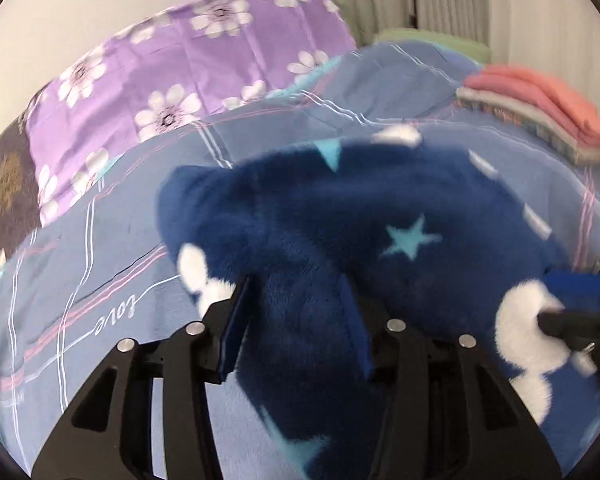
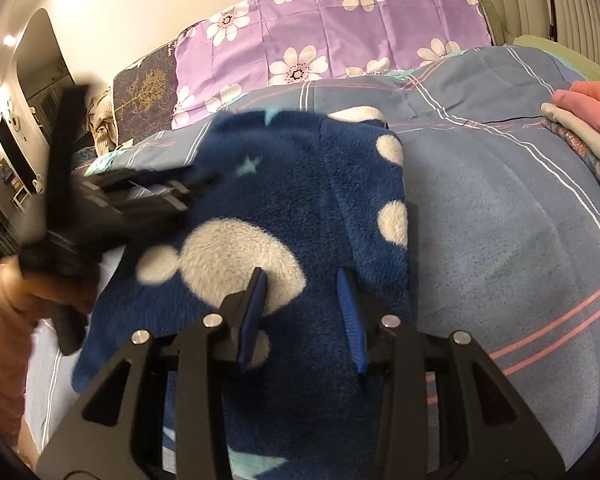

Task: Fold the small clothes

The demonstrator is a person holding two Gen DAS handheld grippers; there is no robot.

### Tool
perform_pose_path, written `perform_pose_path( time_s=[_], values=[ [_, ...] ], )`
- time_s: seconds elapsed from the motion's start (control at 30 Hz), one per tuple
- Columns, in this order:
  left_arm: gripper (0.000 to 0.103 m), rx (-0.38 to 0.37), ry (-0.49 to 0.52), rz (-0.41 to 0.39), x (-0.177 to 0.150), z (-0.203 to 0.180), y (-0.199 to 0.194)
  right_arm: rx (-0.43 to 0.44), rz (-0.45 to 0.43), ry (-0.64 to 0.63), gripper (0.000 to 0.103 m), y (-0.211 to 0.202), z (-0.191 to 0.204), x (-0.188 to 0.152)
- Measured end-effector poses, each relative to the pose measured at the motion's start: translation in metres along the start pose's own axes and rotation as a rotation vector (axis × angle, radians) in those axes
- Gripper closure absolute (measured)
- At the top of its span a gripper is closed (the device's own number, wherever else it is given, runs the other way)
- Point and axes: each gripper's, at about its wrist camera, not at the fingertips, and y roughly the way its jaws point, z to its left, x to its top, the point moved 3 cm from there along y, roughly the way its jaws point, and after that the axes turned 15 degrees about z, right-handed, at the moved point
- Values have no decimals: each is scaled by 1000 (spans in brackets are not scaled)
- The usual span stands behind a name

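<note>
Setting: home bedroom. Evidence: bed (image 2: 500,208) under a blue plaid duvet; purple floral pillow (image 2: 332,32) and a dark tree-print pillow (image 2: 146,84) at its head; stack of folded clothes (image 1: 540,116) on the bed; pleated curtain (image 2: 572,4) behind.

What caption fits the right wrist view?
Right gripper fingers astride a navy fleece garment on a blue bedspread.

L gripper (image 2: 196,184) blurred; clothes stack (image 2: 588,132) edge-cut
</note>
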Motion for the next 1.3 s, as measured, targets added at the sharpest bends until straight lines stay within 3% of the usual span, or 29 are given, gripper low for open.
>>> perform_pose_path(
  time_s=[0.1,0.33,0.43,0.53,0.6,0.67,0.7,0.73,0.87,0.9,0.93,0.97,1.0,1.17,1.3],
  values=[
    [58,48,18,27,4,-6,-2,-32,-6,-12,65,1,3,1],
    [59,52,17,5,6,-5,-24,-49,-13,-15,65,-1,3,-3],
    [58,-39,1,-77,16,-5,-59,-48,-16,-15,65,-1,1,-4],
    [55,-58,9,-152,26,-12,-77,-48,-18,-8,65,0,2,-3],
    [51,-25,55,-81,33,-22,-52,-51,-23,-10,65,0,2,-4],
    [48,92,128,64,23,-35,6,-49,-20,-14,65,1,3,-4],
    [49,108,125,23,21,-37,12,-65,-18,-27,65,3,4,-4],
    [49,85,84,20,22,-34,12,-77,-24,-35,65,3,4,-4],
    [49,103,98,40,23,-35,9,-59,-48,-34,65,-11,2,-12],
    [49,112,96,36,23,-34,9,-51,-50,-7,61,-19,0,-16],
    [49,120,92,30,23,-35,9,-45,-55,29,41,-28,-3,-21],
    [49,119,86,27,23,-33,8,-18,-65,80,32,-43,-9,-31],
    [49,115,82,24,22,-32,8,12,-67,103,30,-52,-13,-39],
    [49,125,84,22,20,-31,8,135,-11,284,30,-72,-39,-88],
    [49,130,75,8,20,-31,7,438,110,562,28,-46,-57,-126]
  ],
)
